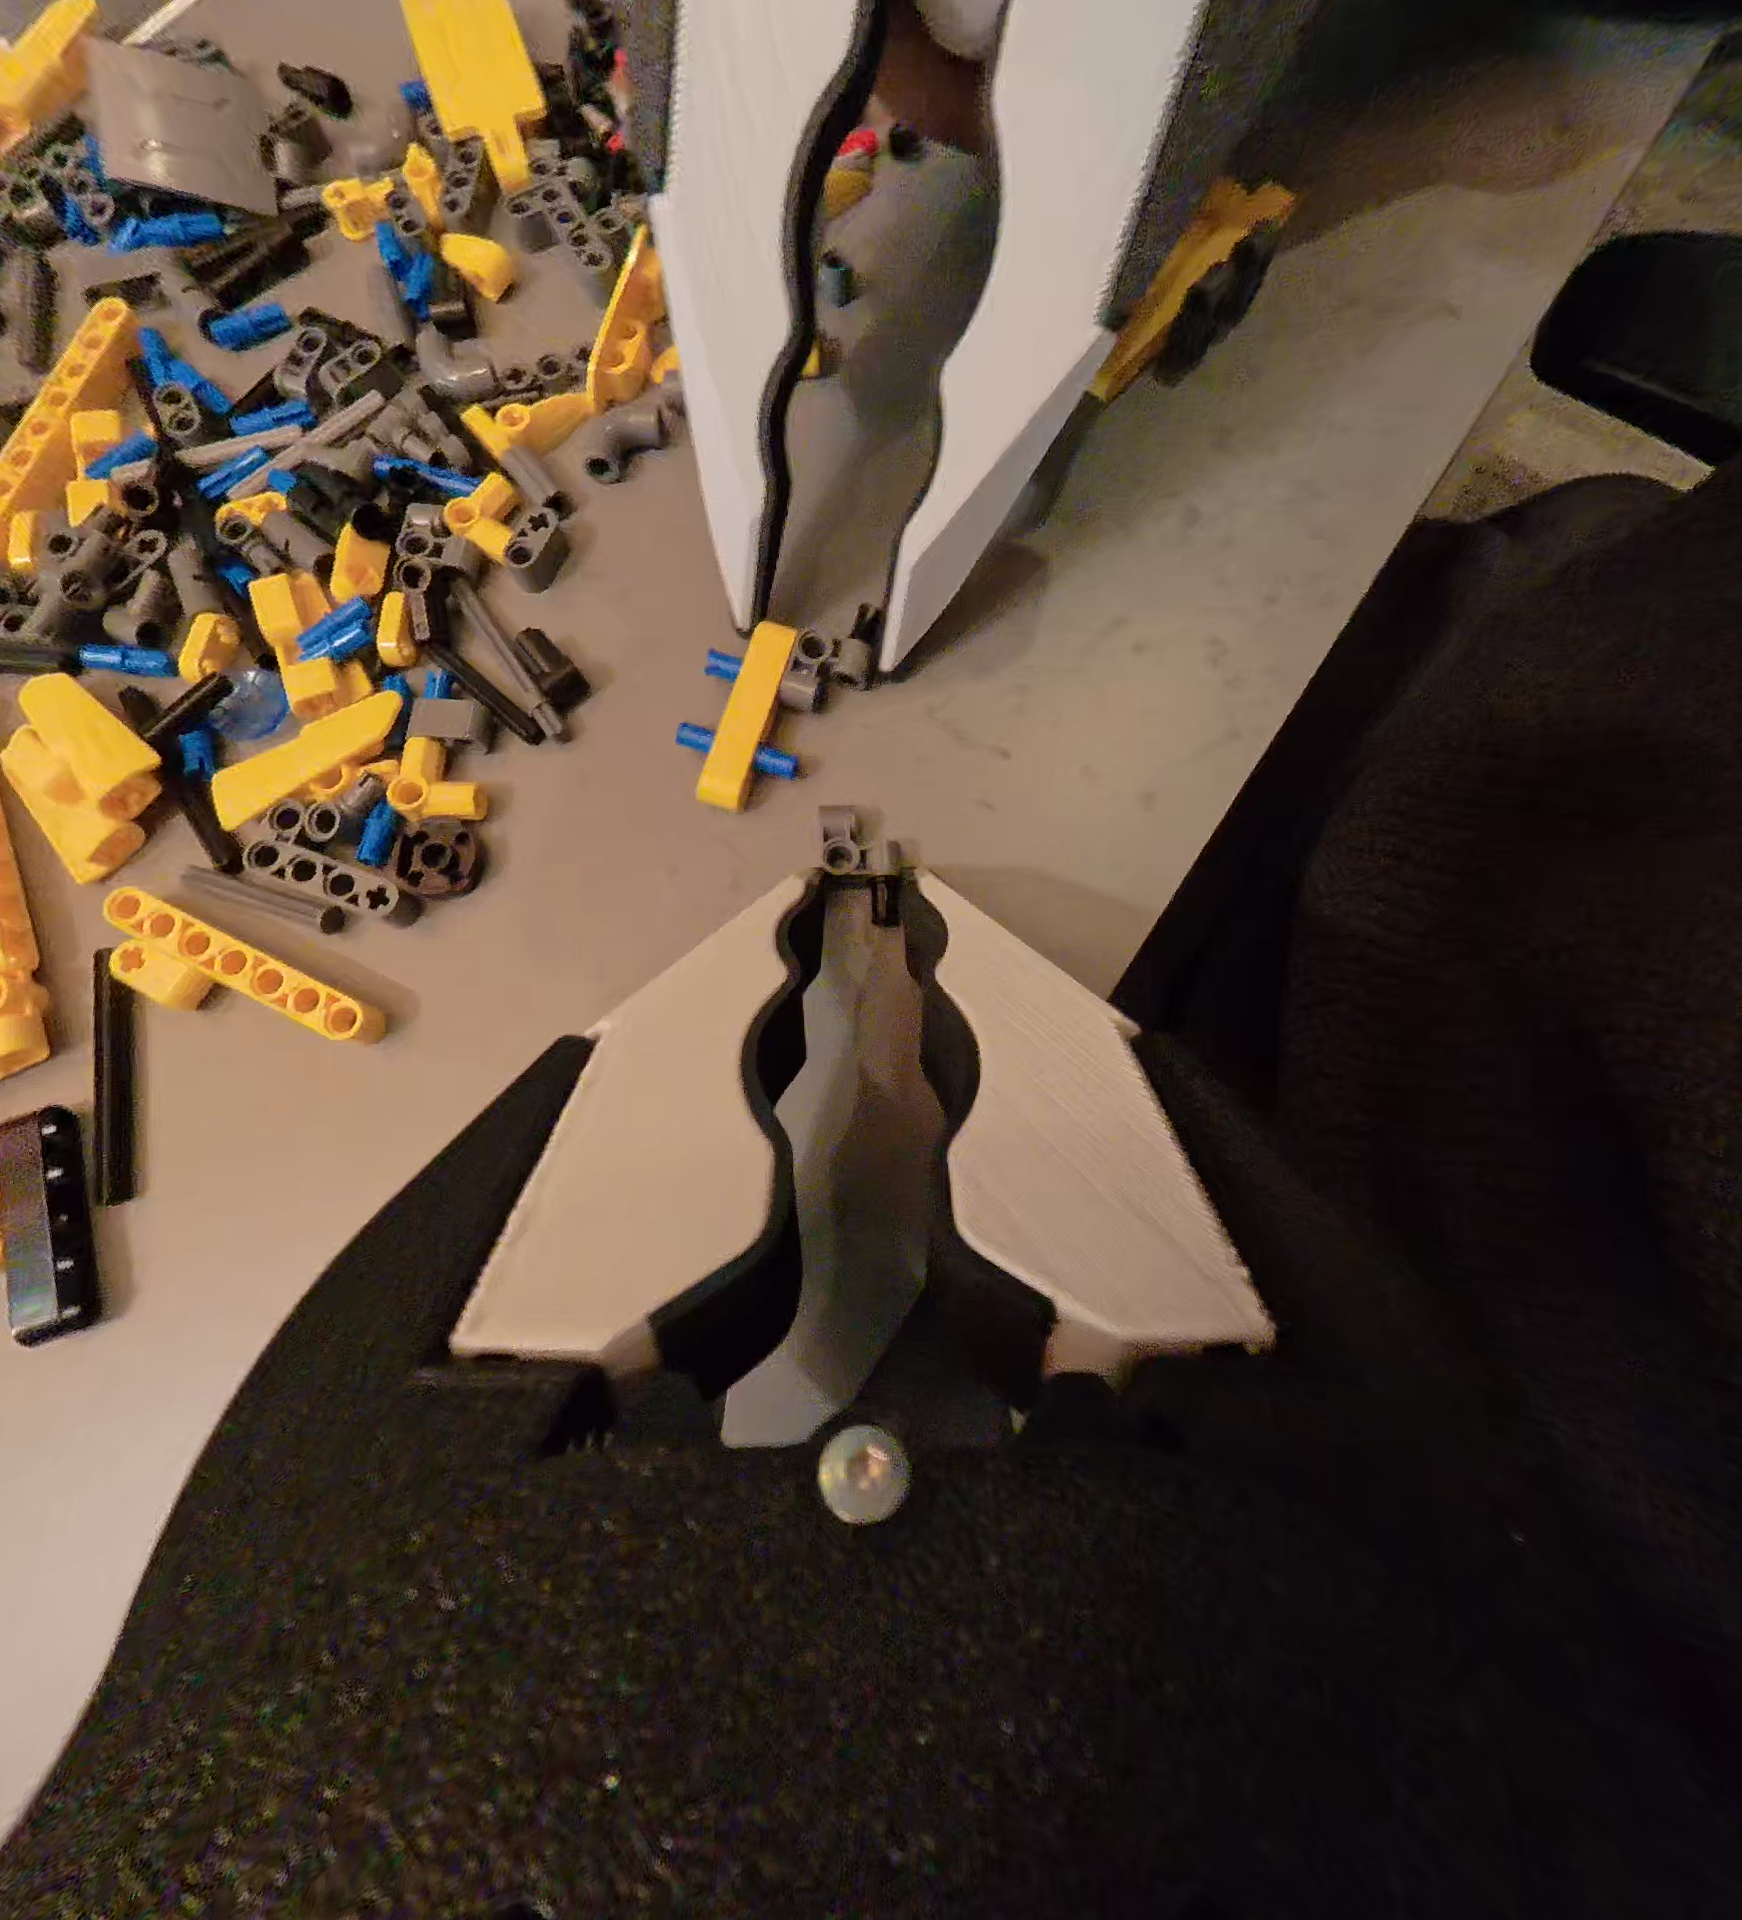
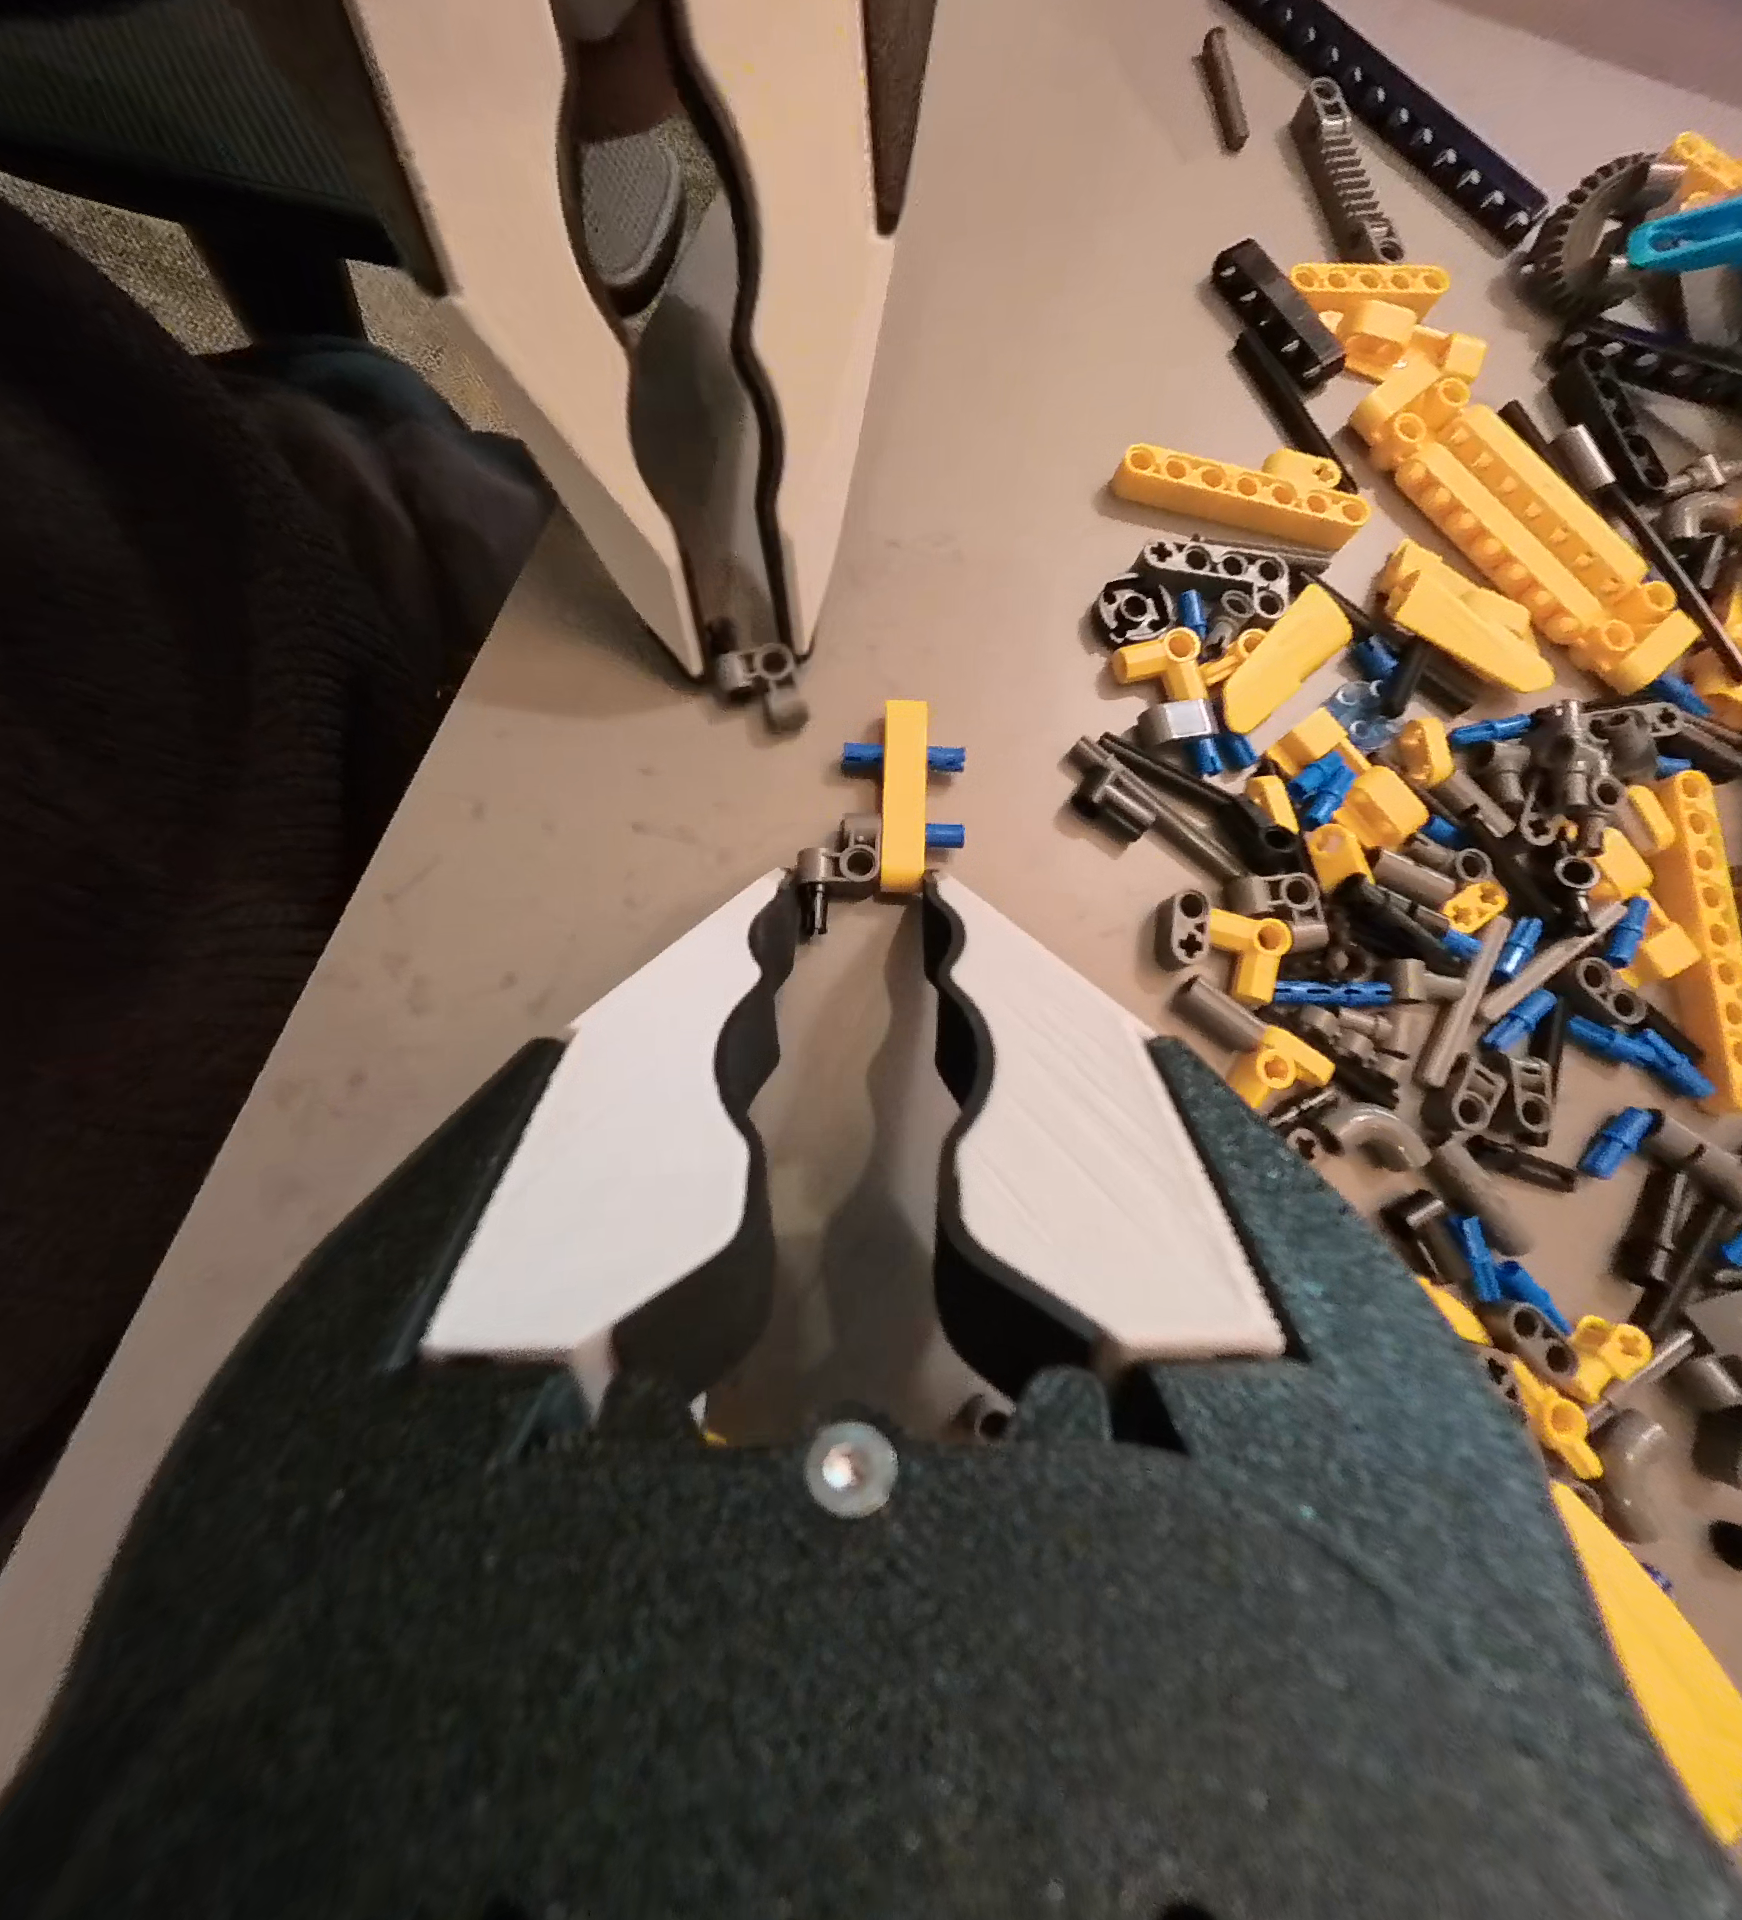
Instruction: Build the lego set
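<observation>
My left gripper [image 1: 862, 878] is shut on a small grey connector [image 1: 846, 847] and holds it just above the grey table [image 1: 1106, 644]. My right gripper [image 2: 859, 883] is shut on the end of a short yellow beam [image 2: 903, 790] that carries two blue pins [image 2: 945, 831] and a grey connector [image 2: 851, 860]. The two grippers face each other tip to tip, a short gap apart. The right gripper [image 1: 820, 649] with its yellow beam [image 1: 747, 717] shows in the left wrist view. The left gripper [image 2: 747, 660] with its connector [image 2: 765, 665] shows in the right wrist view.
A dense pile of loose yellow, blue, grey and black building pieces [image 1: 223, 520] covers the table on the left of the left wrist view and on the right of the right wrist view [image 2: 1469, 831]. Dark clothing [image 1: 1521, 935] lies along the table's edge beside the grippers. About 5 cm separates my left fingertips from my right.
</observation>
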`<action>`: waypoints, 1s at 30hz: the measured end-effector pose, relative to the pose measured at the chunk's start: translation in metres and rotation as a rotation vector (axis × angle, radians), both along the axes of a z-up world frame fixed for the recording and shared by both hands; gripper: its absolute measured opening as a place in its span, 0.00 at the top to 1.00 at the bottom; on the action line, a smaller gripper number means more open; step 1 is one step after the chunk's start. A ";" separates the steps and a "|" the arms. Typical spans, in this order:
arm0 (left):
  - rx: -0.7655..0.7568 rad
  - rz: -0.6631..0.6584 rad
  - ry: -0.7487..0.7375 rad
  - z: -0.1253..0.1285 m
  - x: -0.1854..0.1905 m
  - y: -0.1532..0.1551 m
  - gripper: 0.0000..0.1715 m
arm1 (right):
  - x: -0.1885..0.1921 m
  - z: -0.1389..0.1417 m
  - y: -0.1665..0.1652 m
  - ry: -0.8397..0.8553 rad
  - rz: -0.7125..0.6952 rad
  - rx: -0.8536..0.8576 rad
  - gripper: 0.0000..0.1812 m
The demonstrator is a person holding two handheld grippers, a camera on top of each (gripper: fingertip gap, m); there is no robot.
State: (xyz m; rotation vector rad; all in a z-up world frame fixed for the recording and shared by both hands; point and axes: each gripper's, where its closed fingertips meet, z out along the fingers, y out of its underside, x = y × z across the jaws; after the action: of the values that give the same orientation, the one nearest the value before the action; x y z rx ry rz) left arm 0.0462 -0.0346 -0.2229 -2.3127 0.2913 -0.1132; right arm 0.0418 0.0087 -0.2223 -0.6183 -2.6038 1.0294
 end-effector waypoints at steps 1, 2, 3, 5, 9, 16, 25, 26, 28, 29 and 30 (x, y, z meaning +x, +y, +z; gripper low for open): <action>-0.002 -0.010 0.004 0.000 0.001 0.001 0.92 | -0.001 0.000 0.000 0.003 -0.005 -0.001 0.87; 0.000 -0.017 0.005 0.000 0.002 0.002 0.92 | -0.001 0.000 -0.001 0.006 -0.007 -0.002 0.87; 0.000 -0.026 0.009 0.000 0.003 0.004 0.92 | -0.002 0.000 -0.002 0.009 -0.007 -0.002 0.87; 0.001 -0.040 0.013 0.000 0.003 0.006 0.92 | -0.001 0.000 -0.002 0.013 -0.003 0.004 0.87; 0.002 -0.063 0.024 0.000 0.003 0.010 0.92 | 0.003 0.000 -0.004 0.019 0.029 0.001 0.87; 0.003 -0.085 0.010 0.000 0.004 0.009 0.92 | 0.007 0.000 -0.004 0.013 0.062 -0.001 0.87; 0.003 -0.099 0.019 0.000 0.007 0.009 0.95 | 0.005 0.000 0.004 0.021 0.027 0.024 0.87; 0.004 -0.097 0.022 0.000 0.007 0.009 0.95 | 0.006 0.000 0.005 0.021 0.019 0.028 0.87; 0.007 -0.091 0.019 0.000 0.007 0.009 0.96 | 0.007 0.000 0.006 0.020 0.007 0.031 0.87; 0.009 -0.089 0.017 0.000 0.007 0.009 0.96 | 0.007 0.000 0.006 0.021 0.001 0.033 0.87; 0.011 -0.087 0.014 0.000 0.007 0.009 0.96 | 0.008 0.000 0.006 0.023 -0.001 0.035 0.87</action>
State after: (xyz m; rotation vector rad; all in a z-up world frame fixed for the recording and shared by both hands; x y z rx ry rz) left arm 0.0534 -0.0259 -0.2230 -2.2909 0.3988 -0.1382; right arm 0.0499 0.0152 -0.2219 -0.5953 -2.5956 0.9832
